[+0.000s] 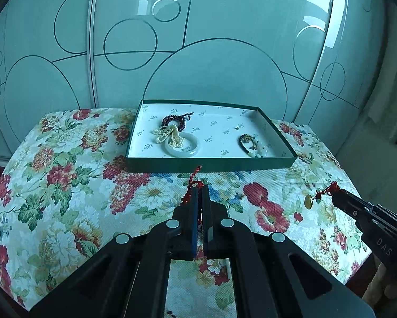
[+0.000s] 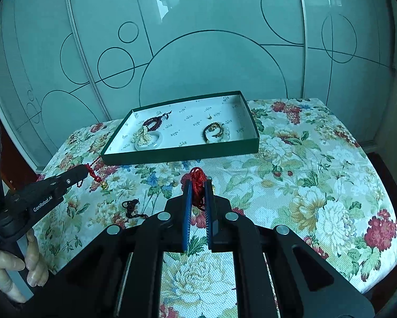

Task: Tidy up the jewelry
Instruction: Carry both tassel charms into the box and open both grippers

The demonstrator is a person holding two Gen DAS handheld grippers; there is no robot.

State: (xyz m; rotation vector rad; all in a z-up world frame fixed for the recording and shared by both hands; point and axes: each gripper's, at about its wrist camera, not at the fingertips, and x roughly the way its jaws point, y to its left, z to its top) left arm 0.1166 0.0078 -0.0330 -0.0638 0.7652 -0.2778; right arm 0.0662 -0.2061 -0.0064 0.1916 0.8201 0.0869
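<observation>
A green box point(image 1: 209, 163) with white lining sits at the back of the floral table; it also shows in the right wrist view point(image 2: 182, 155). Inside lie a dark red bead bracelet point(image 1: 173, 120), a pearl strand point(image 1: 169, 135) over a white jade bangle point(image 1: 182, 147), and a dark bracelet point(image 1: 250, 143). My left gripper point(image 1: 200, 188) is shut on a red cord point(image 1: 190, 185) with a small gold charm point(image 2: 103, 184). My right gripper point(image 2: 198, 182) is shut on another red cord necklace point(image 2: 197, 182) with a yellow pendant point(image 1: 308, 201) hanging.
A dark cord piece point(image 2: 132, 208) lies on the floral tablecloth point(image 2: 304, 185) left of my right gripper. Frosted glass wardrobe doors point(image 1: 198, 53) stand right behind the table. A hand point(image 2: 18, 267) holds the left gripper's handle.
</observation>
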